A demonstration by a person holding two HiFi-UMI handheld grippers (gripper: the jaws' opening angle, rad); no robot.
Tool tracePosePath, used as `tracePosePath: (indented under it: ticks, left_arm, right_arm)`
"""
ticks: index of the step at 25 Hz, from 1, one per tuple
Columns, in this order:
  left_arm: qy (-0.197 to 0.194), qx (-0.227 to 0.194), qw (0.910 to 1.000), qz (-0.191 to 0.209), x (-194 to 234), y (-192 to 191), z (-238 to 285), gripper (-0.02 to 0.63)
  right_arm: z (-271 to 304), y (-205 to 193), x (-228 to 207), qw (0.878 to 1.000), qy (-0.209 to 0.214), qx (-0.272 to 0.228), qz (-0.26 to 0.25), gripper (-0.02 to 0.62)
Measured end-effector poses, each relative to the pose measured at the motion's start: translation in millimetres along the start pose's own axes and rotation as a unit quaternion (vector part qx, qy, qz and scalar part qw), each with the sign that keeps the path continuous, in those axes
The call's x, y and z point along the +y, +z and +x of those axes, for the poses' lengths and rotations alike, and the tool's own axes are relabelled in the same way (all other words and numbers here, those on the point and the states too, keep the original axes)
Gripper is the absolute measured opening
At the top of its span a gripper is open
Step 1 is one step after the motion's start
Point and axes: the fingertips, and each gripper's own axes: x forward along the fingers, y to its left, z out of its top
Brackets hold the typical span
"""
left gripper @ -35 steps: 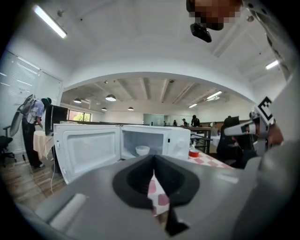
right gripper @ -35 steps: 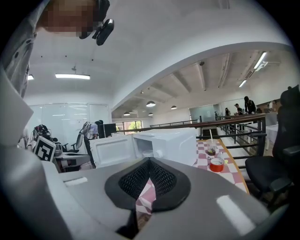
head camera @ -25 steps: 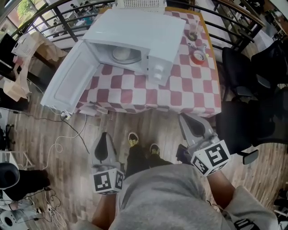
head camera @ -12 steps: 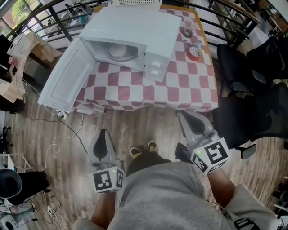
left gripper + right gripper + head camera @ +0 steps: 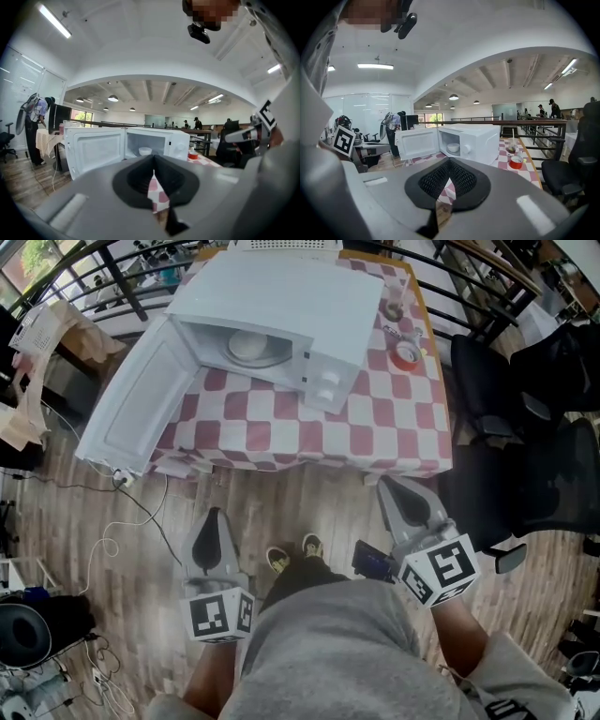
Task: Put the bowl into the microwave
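Observation:
A white bowl (image 5: 248, 345) sits inside the white microwave (image 5: 281, 296), whose door (image 5: 131, 409) hangs wide open to the left. The microwave stands on a table with a red-and-white checked cloth (image 5: 375, 427). Both grippers are held low over the wooden floor, well short of the table. My left gripper (image 5: 212, 529) is shut and empty; past its jaws the left gripper view shows the bowl (image 5: 145, 151) in the open cavity. My right gripper (image 5: 401, 493) is also shut and empty, pointing toward the microwave (image 5: 480, 140) and bowl (image 5: 453, 147).
A red tape roll (image 5: 409, 356) and a glass cup (image 5: 395, 307) stand on the table right of the microwave. Black office chairs (image 5: 525, 456) crowd the right side. A white cable (image 5: 141, 512) trails over the floor under the door. A dark railing runs behind the table.
The person's feet have shifted, and the table sits a little higher in the head view. Both grippers stay shut in much the same place.

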Motion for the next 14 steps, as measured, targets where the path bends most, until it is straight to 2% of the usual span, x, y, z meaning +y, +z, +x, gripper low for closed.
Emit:
tracePosePath:
  ticks: [14]
  left_arm:
    - [-0.01, 0.004, 0.9999, -0.002, -1, 3, 14, 0.011]
  right_arm:
    - [12, 1, -2, 1.0, -0.012, -0.008, 0.02, 0.0]
